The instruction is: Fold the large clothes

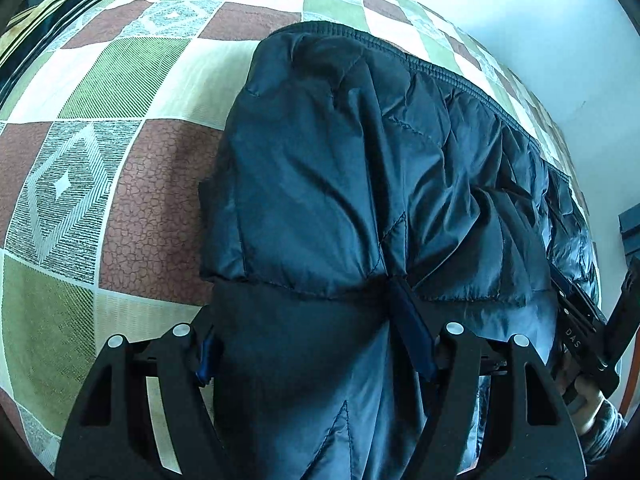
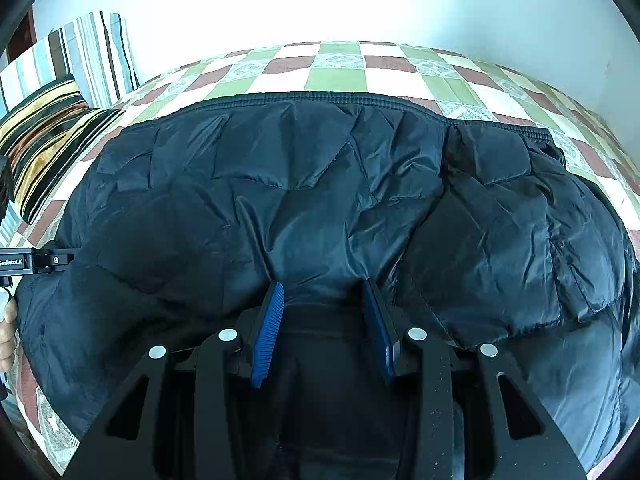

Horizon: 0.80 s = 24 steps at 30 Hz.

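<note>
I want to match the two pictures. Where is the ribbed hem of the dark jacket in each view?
Left wrist: the hem runs diagonally from top centre down to the right edge.
Right wrist: the hem lies across the upper middle, nearly level.
Shared landmark: the checked bedcover beyond it.

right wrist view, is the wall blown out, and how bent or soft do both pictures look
Right wrist view: the wall is washed out to white, while the dark jacket keeps its stitching sharp. Left wrist view: the checked bedspread bulges with fisheye curve, and the jacket looks slightly soft, with deep shadow near the left tool.
</note>
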Available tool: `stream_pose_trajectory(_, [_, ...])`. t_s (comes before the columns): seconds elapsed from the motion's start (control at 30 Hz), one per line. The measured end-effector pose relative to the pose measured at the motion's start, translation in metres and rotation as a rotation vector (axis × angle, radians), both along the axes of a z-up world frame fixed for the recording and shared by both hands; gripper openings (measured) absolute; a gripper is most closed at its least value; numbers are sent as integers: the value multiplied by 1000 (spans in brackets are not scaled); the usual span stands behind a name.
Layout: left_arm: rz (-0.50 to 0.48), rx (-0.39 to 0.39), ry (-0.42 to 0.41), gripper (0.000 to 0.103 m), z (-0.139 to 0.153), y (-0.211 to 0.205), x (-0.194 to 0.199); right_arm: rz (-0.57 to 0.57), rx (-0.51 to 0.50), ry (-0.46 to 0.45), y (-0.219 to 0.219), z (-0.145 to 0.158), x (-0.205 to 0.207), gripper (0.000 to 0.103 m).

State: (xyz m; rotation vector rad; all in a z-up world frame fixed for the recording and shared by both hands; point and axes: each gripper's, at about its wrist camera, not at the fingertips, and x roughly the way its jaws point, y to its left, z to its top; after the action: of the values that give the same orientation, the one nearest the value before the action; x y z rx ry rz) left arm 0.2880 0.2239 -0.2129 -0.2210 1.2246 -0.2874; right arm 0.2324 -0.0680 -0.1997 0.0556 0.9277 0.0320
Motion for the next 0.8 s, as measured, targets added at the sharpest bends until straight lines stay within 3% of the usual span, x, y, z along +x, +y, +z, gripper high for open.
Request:
stream_pose_trajectory(0.27, [-22, -11, 0, 57, 1, -8, 3, -1, -33, -15, 3, -1, 1, 41])
stream_pose_trajectory(0.4, [-34, 19, -20, 55, 2, -12, 3, 1, -44, -22, 6, -3, 0, 41])
stream_pose_trajectory(0.53, [9, 31, -32, 80, -6, -8, 9, 4, -45, -24, 6, -2, 1, 41])
stream_pose_trajectory(0.63, [-1, -1, 1, 84, -10, -5, 13, 4, -46, -26, 6, -2, 1, 41])
stream_pose_trajectory(0.7, [-25, 4, 8, 75, -8, -10, 14, 2, -44, -27, 6, -2, 1, 41])
stream_pose_trajectory(0.73, [-40, -20, 17, 63, -7, -12, 15, 1, -45, -27, 6, -2, 0, 41])
stream_pose_trajectory(0.8, [-55, -47, 27, 49, -4, -14, 15, 3, -45, -29, 6, -1, 0, 42])
